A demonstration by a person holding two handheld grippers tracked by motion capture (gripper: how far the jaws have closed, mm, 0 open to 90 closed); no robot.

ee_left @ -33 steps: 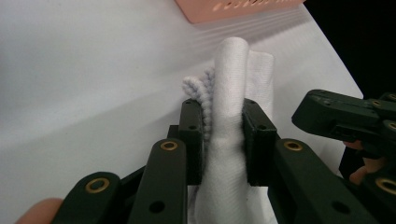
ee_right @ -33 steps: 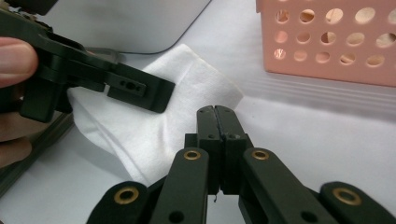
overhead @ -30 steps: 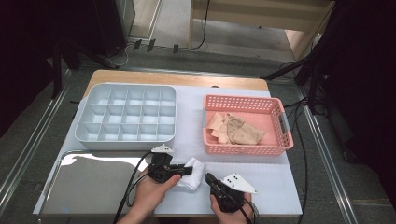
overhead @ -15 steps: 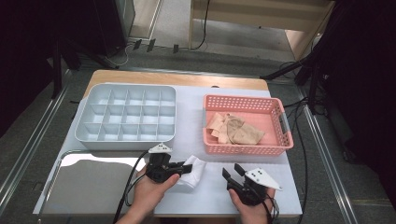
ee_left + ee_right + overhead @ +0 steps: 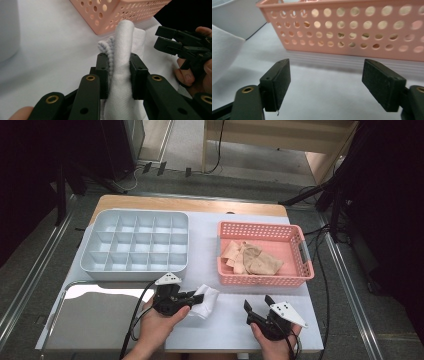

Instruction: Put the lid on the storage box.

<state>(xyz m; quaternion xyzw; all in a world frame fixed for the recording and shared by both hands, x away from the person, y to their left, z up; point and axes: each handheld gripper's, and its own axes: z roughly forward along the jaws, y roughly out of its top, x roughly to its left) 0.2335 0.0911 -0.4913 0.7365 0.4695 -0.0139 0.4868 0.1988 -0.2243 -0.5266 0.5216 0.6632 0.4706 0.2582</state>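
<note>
A folded white cloth [image 5: 206, 301] lies on the white mat near the front edge. My left gripper [image 5: 192, 296] is shut on its left end. In the left gripper view the cloth [image 5: 126, 47] is pinched between the two pads and reaches toward the pink basket [image 5: 120, 12]. My right gripper [image 5: 257, 307] rests to the right of the cloth and apart from it. Its jaws have just been opening and stand wide. In the right gripper view nothing lies in my right gripper [image 5: 327, 83], and the cloth's edge [image 5: 223, 50] shows at the left.
A pink perforated basket [image 5: 302, 255] at the right holds crumpled beige cloths [image 5: 252, 259]. A grey compartment tray [image 5: 135, 245] sits at the back left. A shiny metal tray [image 5: 95, 320] lies at the front left, beside my left hand.
My right gripper has drawn away to the right from the white cloth and its jaws have opened wide. The left gripper has kept still, shut on the cloth.
</note>
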